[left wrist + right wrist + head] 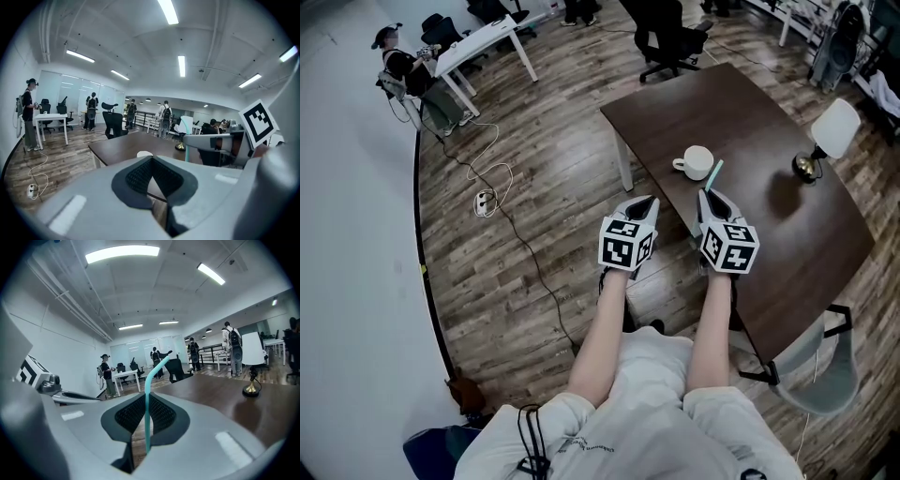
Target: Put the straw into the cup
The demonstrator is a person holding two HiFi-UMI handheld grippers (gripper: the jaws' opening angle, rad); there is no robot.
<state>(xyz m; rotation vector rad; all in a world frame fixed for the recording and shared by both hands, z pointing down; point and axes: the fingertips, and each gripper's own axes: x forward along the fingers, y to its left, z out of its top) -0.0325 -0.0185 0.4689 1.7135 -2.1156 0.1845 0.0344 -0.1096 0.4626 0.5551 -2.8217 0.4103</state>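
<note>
A white cup (697, 161) with a handle stands on the dark brown table (787, 234), near its left edge. My right gripper (711, 199) is shut on a teal straw (713, 174), which sticks up from the jaws just right of the cup. In the right gripper view the straw (147, 401) rises between the closed pads and bends at its top. My left gripper (645, 203) hangs left of the table's edge, over the floor, jaws shut with nothing in them. The cup's rim (144, 153) peeks over the left gripper (151, 180) in its own view.
A small desk lamp (825, 141) with a white shade and brass base stands at the table's far right. A grey chair (825, 370) sits by the near right corner. A cable and power strip (485, 199) lie on the wood floor. People stand around white desks (478, 47) further off.
</note>
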